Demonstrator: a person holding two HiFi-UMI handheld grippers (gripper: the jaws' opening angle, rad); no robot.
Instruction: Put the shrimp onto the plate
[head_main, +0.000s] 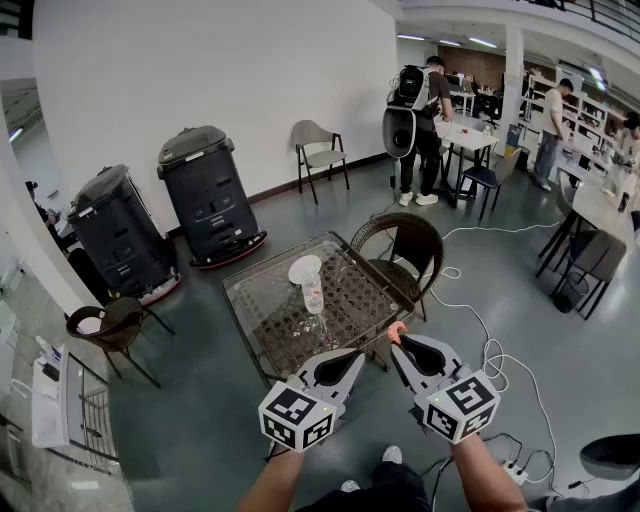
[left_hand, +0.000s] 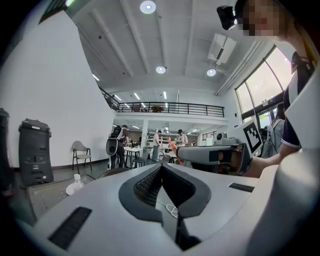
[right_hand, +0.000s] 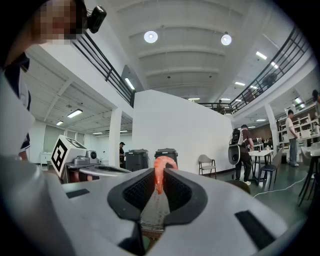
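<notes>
While the right gripper (head_main: 397, 342) has its jaws pinched on the curled orange shrimp (right_hand: 159, 173), whose tip pokes out past them, the left gripper (head_main: 357, 357) beside it has its jaws pressed together on nothing. Both are up in the air at the near edge of a square glass table (head_main: 262, 300), where a white plate (head_main: 300, 266) and a clear bottle (head_main: 313, 296) stand well apart from the shrimp. A wicker chair (head_main: 400, 245) sits alongside on the smooth grey floor.
</notes>
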